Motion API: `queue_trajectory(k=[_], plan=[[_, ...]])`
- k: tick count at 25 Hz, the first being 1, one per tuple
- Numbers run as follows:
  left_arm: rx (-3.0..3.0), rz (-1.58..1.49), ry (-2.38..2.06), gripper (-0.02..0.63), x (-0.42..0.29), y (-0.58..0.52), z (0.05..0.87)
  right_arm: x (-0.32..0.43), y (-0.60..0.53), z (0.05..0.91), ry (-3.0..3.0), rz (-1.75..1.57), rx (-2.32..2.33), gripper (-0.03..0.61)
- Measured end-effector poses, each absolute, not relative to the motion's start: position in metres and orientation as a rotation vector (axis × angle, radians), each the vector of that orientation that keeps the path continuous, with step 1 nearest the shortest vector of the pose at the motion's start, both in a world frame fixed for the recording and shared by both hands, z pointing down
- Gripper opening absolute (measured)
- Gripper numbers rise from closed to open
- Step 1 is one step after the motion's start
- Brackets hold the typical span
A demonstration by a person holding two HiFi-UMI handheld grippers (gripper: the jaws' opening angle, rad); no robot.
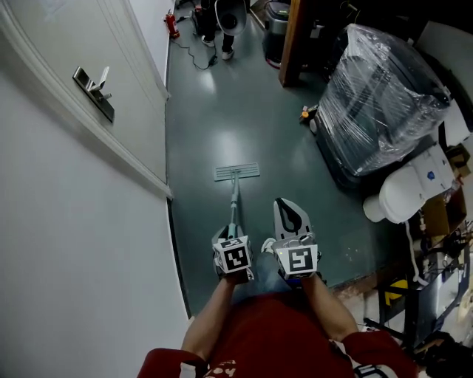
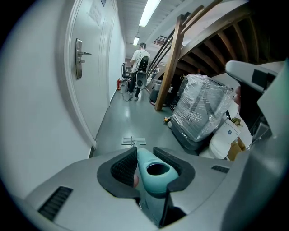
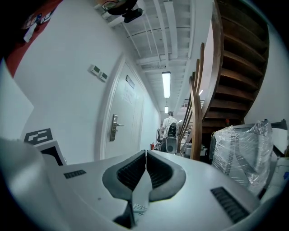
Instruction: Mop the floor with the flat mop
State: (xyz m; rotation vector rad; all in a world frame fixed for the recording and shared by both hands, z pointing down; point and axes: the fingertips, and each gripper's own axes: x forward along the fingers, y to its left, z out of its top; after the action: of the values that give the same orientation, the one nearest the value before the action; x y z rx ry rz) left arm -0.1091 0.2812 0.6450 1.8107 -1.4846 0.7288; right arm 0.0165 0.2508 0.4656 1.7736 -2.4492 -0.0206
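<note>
The flat mop head lies flat on the grey-green floor, and its pole runs back toward me. My left gripper is shut on the teal handle end of the mop, which fills the gap between the pads. The mop head shows small beyond the jaws in the left gripper view. My right gripper hovers just right of the pole, jaws shut with nothing between them, pointing down the corridor.
A white wall with a door and lever handle runs along the left. A plastic-wrapped bulky load and a white object crowd the right. A wooden post stands ahead. A person is far down the corridor.
</note>
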Motion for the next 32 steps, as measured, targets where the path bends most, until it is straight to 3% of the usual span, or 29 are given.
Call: queue_trajectory(k=[32], plan=[[1.755, 0.690, -1.546, 0.127, -0.056, 0.339, 0.630, 0.077, 0.290, 0.457, -2.526, -0.021, 1.679, 0.018]])
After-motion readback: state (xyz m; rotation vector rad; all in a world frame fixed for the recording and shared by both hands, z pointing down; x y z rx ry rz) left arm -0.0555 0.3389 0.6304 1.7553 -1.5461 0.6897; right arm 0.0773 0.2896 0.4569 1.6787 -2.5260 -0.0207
